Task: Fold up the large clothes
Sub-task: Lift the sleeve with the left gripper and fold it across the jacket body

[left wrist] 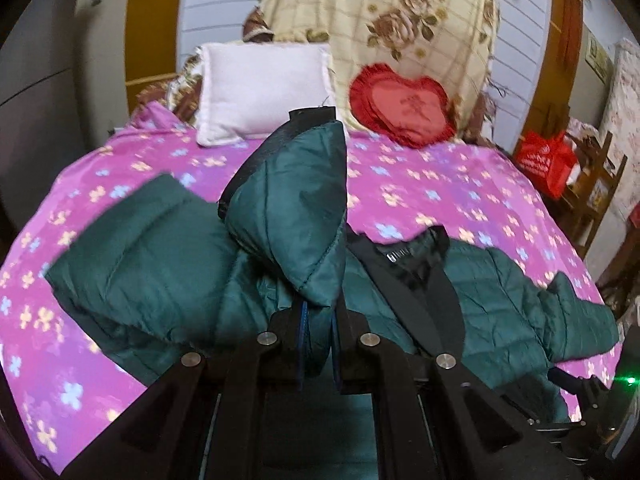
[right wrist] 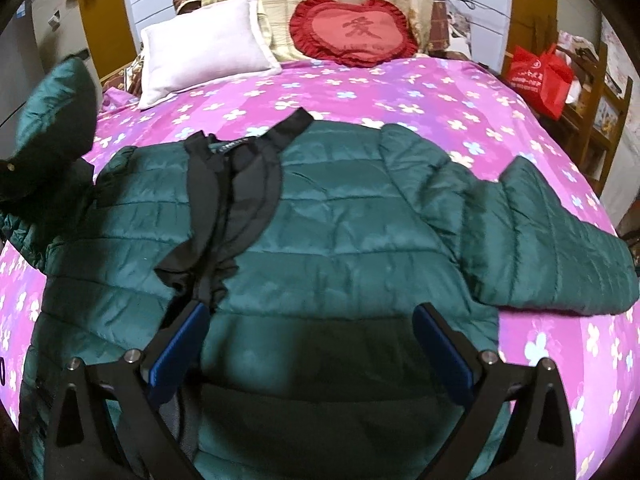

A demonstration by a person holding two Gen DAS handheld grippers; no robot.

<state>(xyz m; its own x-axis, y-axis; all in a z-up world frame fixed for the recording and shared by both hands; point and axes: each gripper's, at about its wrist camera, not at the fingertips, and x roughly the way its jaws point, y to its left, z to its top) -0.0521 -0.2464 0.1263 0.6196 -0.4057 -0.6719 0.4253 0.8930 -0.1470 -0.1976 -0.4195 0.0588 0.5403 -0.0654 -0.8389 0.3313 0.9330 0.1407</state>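
Note:
A dark green quilted jacket (right wrist: 344, 224) lies front up on the pink flowered bedspread (right wrist: 420, 96), black collar lining (right wrist: 236, 172) toward the pillows, its right sleeve (right wrist: 552, 240) spread out to the side. My left gripper (left wrist: 320, 312) is shut on the jacket's left sleeve (left wrist: 292, 208) and holds it raised over the body of the jacket (left wrist: 500, 300); the lifted sleeve also shows at the left edge of the right wrist view (right wrist: 56, 120). My right gripper (right wrist: 312, 320) is open and empty, just above the jacket's lower front.
A white pillow (right wrist: 204, 52) and a red heart cushion (right wrist: 352, 32) lie at the head of the bed against a cream flowered blanket (left wrist: 384, 12). A red bag (right wrist: 540, 76) sits on wooden furniture to the right of the bed.

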